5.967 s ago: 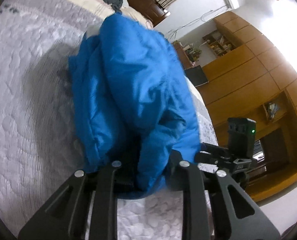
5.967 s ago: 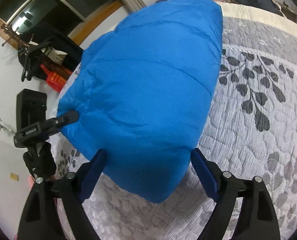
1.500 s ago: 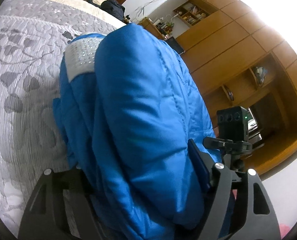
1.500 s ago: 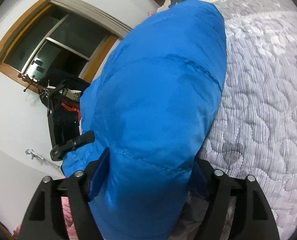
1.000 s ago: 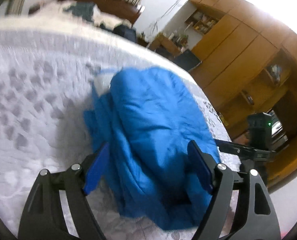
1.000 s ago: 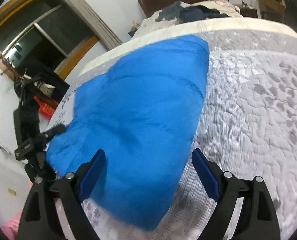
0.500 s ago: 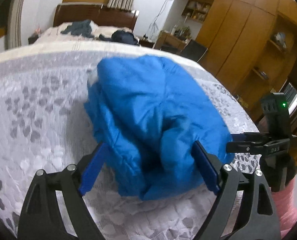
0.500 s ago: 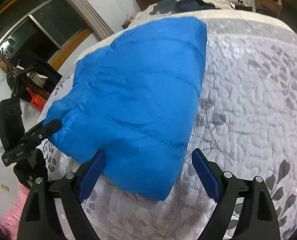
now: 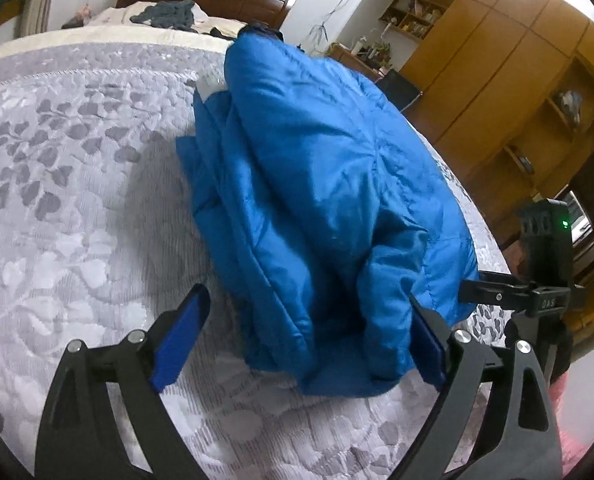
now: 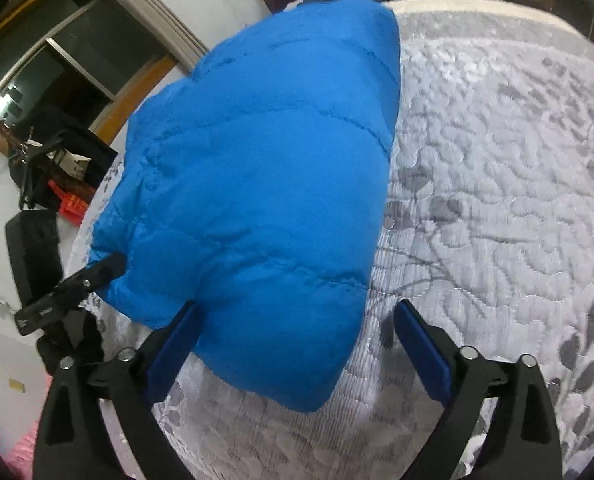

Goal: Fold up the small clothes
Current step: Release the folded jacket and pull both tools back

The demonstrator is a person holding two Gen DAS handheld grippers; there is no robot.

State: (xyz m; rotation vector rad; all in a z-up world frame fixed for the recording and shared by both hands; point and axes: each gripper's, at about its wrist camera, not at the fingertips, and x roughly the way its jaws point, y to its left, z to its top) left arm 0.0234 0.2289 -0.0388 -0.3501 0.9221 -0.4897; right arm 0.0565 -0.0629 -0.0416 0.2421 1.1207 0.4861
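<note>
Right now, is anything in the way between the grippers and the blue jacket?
Nothing visible. The blue jacket lies on the bed just ahead of both open grippers, left gripper and right gripper, its near edge already between their pads.

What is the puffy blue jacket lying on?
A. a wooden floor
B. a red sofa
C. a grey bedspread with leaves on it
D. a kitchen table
C: the blue jacket sits folded up on the grey bedspread with a leaf pattern, and both the left gripper and the right gripper are open in front of it, not pinching it.
</note>
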